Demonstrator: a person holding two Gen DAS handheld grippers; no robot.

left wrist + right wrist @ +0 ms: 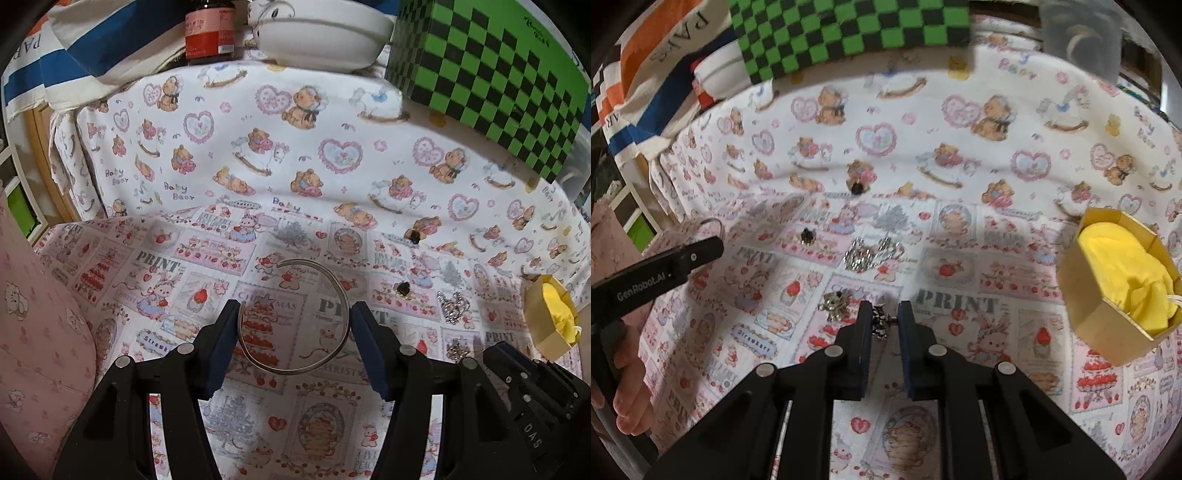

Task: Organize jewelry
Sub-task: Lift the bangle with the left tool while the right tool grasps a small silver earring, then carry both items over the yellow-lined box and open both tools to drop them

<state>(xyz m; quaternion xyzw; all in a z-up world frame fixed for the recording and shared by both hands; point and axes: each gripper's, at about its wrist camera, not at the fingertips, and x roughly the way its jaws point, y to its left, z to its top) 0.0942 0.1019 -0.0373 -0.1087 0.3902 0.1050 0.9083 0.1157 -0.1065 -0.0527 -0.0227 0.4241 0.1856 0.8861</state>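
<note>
Left wrist view has the left gripper (293, 314) spread wide around a silver open cuff bangle (295, 317) lying flat on the strawberry-print cloth (207, 258), pads right at its sides but I can't tell if they actually touch, with a sparkly rhinestone piece (453, 306) and a small dark earring (403, 288) off to the right near the gold box with yellow lining (546, 321). Right wrist view shows the right gripper (884, 319) nearly closed, pinching a small black-and-silver charm (880, 320) between its pads, a crystal brooch (835, 303) just left of it, the rhinestone piece (871, 253) further out, and the gold box (1123, 280) well off to the right.
</note>
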